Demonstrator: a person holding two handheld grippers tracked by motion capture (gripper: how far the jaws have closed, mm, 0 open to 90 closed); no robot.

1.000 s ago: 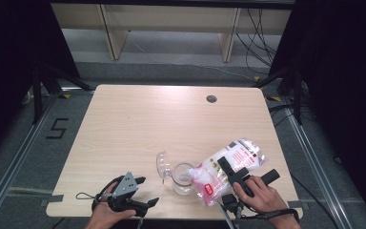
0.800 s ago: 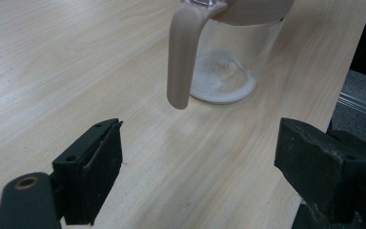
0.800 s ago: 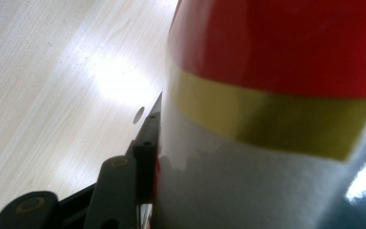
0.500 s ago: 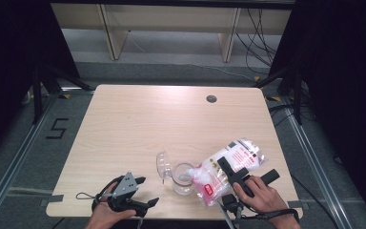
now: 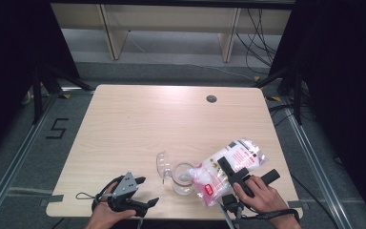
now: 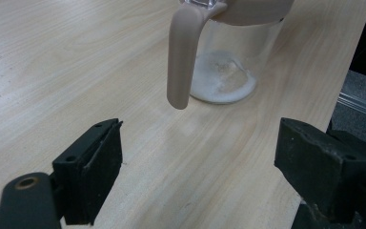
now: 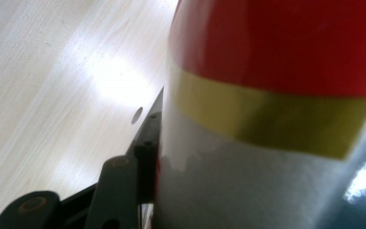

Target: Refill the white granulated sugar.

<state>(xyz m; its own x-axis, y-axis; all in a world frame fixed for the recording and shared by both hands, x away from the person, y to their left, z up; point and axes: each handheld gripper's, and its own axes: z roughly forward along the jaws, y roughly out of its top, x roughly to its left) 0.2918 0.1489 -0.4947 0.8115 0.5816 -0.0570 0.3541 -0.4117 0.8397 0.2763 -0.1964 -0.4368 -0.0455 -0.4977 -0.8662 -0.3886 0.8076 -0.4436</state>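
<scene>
Near the front edge of the bench (image 5: 138, 119): a clear jug (image 5: 183, 177) upright, beige handle (image 6: 181, 57) hanging free, a thin layer of white powder on its bottom, a clear lid (image 5: 162, 164) just beside it to the left. Tilted over the jug's rim from the right: a clear bag (image 5: 226, 169) of white powder with red print, mouth touching or just above the jug, cannot tell which. Right hand-held gripper (image 5: 231, 172) pinching the bag, one black jaw pressed flat against the red and yellow band in the right gripper view, the other jaw hidden behind the bag. Left hand-held gripper (image 5: 143, 191) low at the front left edge, jaws spread wide and holding nothing, pointing toward the jug with bare wood between. Wide open room across the back and left of the bench, up to a small round hole (image 5: 211, 98) near the far edge. Little room in front: jug and bag close to the near edge, bag also reaching toward the right edge.
</scene>
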